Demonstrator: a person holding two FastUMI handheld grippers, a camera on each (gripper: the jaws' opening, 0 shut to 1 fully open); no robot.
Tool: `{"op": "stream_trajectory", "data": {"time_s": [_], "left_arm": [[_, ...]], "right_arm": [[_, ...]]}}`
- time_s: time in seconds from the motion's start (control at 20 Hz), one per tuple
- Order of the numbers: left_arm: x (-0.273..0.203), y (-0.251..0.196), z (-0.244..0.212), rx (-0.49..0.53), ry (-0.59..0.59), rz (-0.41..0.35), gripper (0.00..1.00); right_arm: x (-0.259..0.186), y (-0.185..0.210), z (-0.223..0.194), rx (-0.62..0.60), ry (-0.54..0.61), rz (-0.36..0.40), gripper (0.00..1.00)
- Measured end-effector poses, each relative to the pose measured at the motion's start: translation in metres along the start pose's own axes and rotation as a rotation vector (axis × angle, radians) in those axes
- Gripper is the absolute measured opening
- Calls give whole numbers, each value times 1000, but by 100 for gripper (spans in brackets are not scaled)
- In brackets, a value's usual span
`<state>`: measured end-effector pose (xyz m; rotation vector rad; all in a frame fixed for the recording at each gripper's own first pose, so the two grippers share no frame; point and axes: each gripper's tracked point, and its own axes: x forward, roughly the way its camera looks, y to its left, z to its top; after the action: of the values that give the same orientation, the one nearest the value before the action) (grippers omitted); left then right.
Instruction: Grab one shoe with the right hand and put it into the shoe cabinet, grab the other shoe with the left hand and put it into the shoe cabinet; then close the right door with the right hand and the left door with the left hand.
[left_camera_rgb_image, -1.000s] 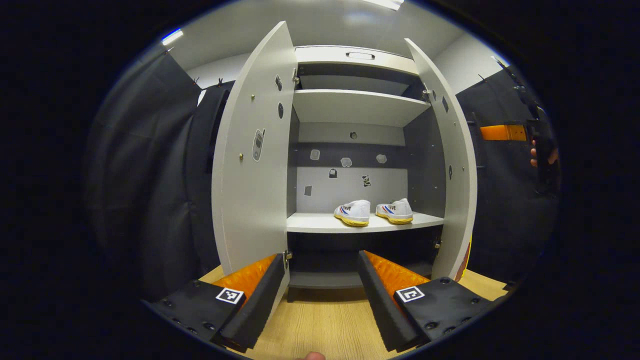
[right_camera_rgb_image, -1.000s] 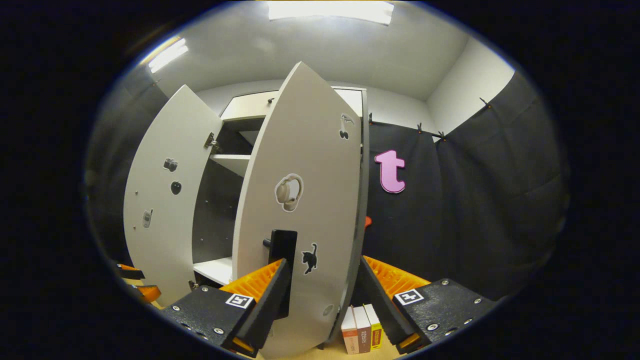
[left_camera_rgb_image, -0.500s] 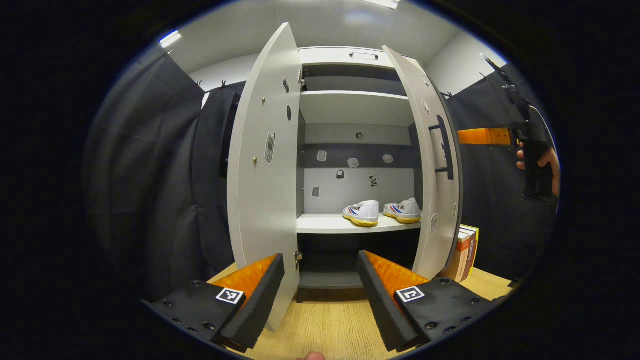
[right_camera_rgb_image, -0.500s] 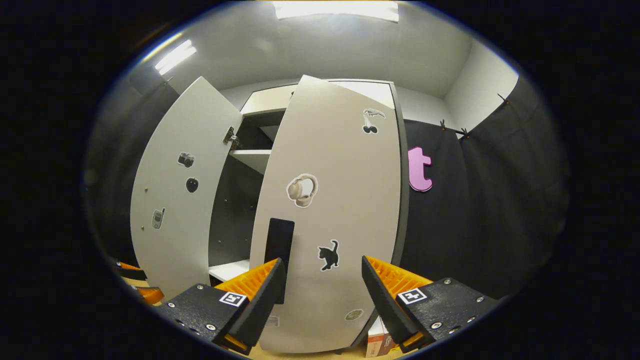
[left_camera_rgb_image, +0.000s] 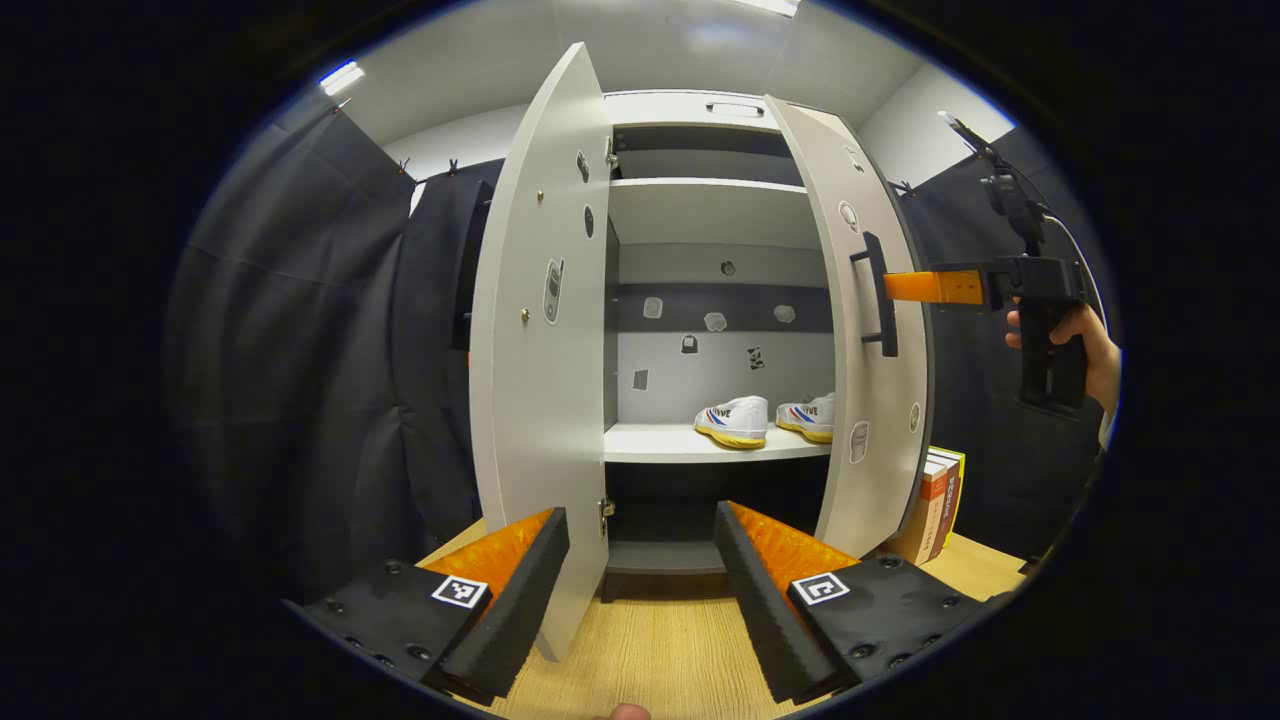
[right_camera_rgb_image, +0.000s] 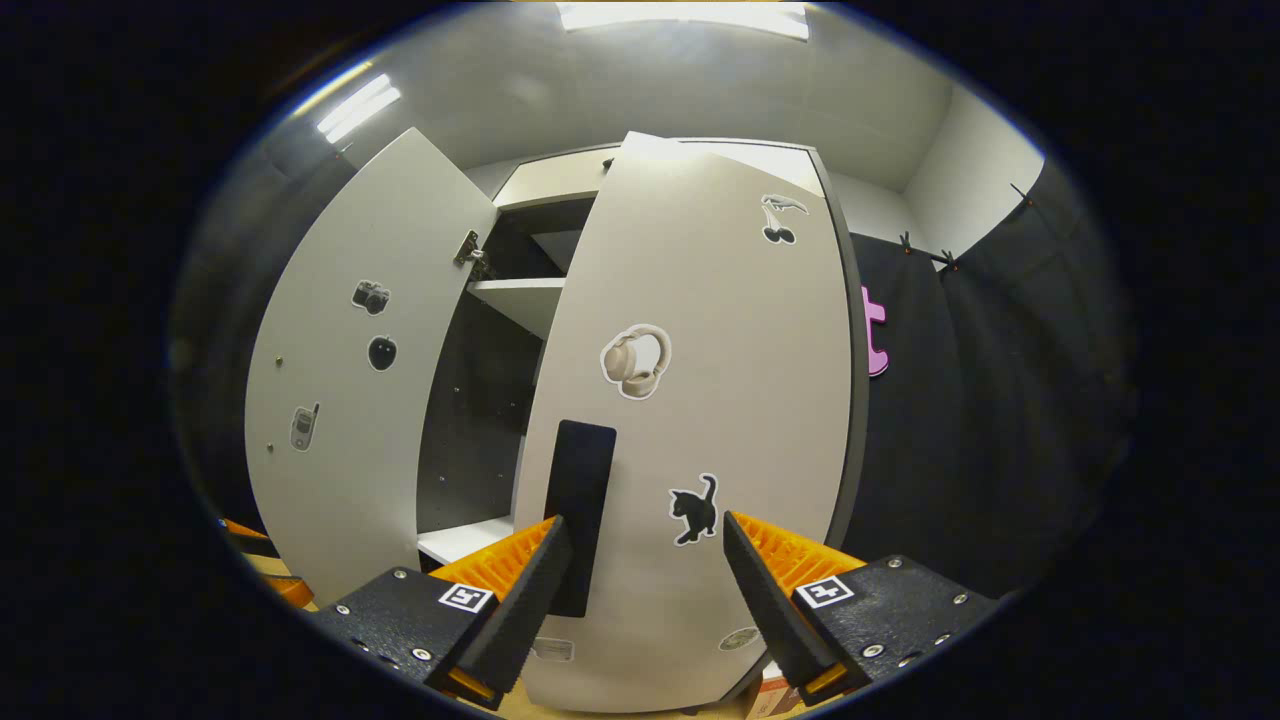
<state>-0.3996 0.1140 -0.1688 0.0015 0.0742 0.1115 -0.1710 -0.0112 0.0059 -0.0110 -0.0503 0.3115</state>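
While the tall pale-grey shoe cabinet (left_camera_rgb_image: 715, 215) stands on the light wooden floor (left_camera_rgb_image: 660, 655), its left door (left_camera_rgb_image: 535, 340) swings wide open at the left of the left gripper view, a few small stickers on its inner face. Below that door the left gripper (left_camera_rgb_image: 640, 570) is held low in front of the cabinet, fingers spread apart and holding nothing, with bare floor showing between them. Farther in, on the white lower shelf (left_camera_rgb_image: 660, 443), the two white canvas shoes with yellow soles (left_camera_rgb_image: 768, 420) sit side by side, toes pointing left, touching or nearly so; the right one is partly hidden behind the edge of the right door (left_camera_rgb_image: 868, 330). That door is angled partway shut, its black bar handle (left_camera_rgb_image: 876, 295) on the outer face. To the right of it, the right gripper (left_camera_rgb_image: 905, 286) reaches in level with the handle, its tip at or just beside the bar, held by a hand (left_camera_rgb_image: 1070, 335) near the dark cloth wall. A few upright books (left_camera_rgb_image: 935, 500) stand on the floor beside the cabinet's right side. Seen from the right gripper view, the left door (right_camera_rgb_image: 340, 400) is wide open at the left, the right door's (right_camera_rgb_image: 720, 400) outer face with headphone and black cat stickers lies straight ahead, and the right gripper's (right_camera_rgb_image: 645, 575) fingers are parted, the black handle (right_camera_rgb_image: 580, 515) just above its left finger; whether they touch I cannot tell.
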Motion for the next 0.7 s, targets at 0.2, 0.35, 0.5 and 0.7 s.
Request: {"op": "stream_trajectory", "data": {"time_s": [0.2,0.35,0.5,0.7], "left_arm": [[1,4,0,5,-1,6,95],[2,3,1,-4,-3,2,94],[3,-1,-1,-16,6,-12,95],[3,-3,-1,-19,11,-20,95]], "right_arm": [[13,6,-6,31,-7,-8,94],[23,11,-9,30,-9,-23,94],[30,13,-11,48,1,-33,93],[40,12,-17,103,23,-42,93]]}}
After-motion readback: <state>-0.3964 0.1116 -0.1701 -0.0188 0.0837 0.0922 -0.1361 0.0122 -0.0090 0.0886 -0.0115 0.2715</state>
